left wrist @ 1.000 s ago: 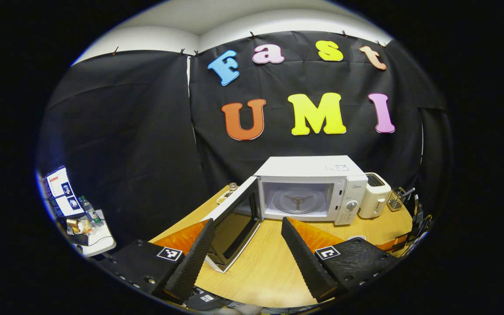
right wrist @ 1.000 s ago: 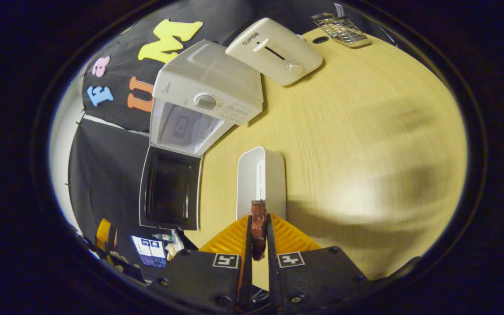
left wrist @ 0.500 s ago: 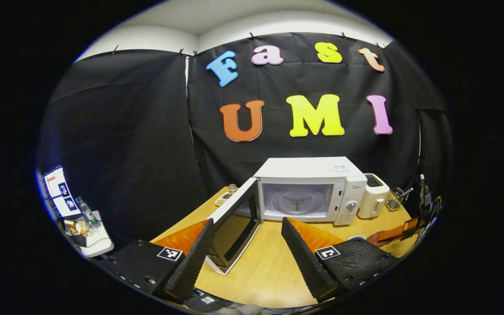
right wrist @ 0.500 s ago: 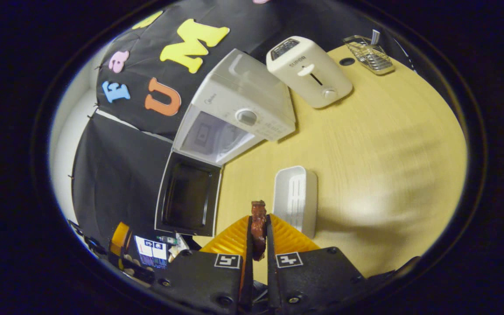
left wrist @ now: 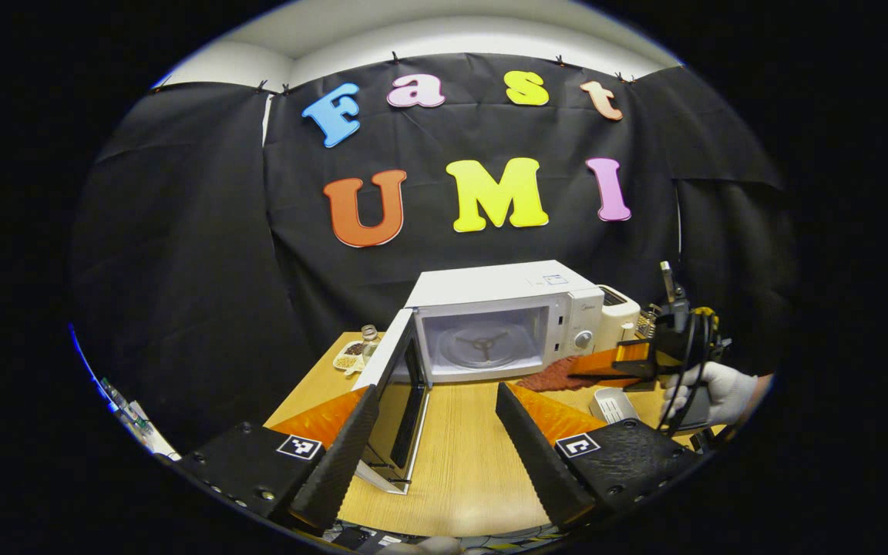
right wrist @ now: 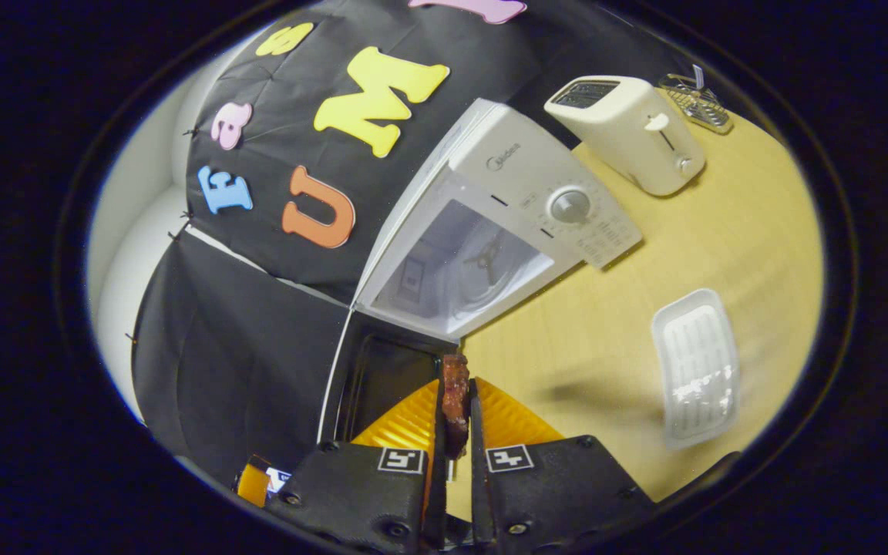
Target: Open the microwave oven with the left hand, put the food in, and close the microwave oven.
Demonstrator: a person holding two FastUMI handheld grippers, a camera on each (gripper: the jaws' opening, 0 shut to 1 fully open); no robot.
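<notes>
Nearly In: Meat at the Oven's Mouth

The right claw pinches a reddish-brown meat strip just before the open white microwave oven at the worktop's back edge. The left claw gapes wide, empty. A loose pinch risks dropping it short.

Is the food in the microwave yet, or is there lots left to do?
Not yet. The microwave door already stands open. The right gripper is shut on the food, near the opening. Left to do: put it inside, then shut the door. The left gripper is open.
</notes>
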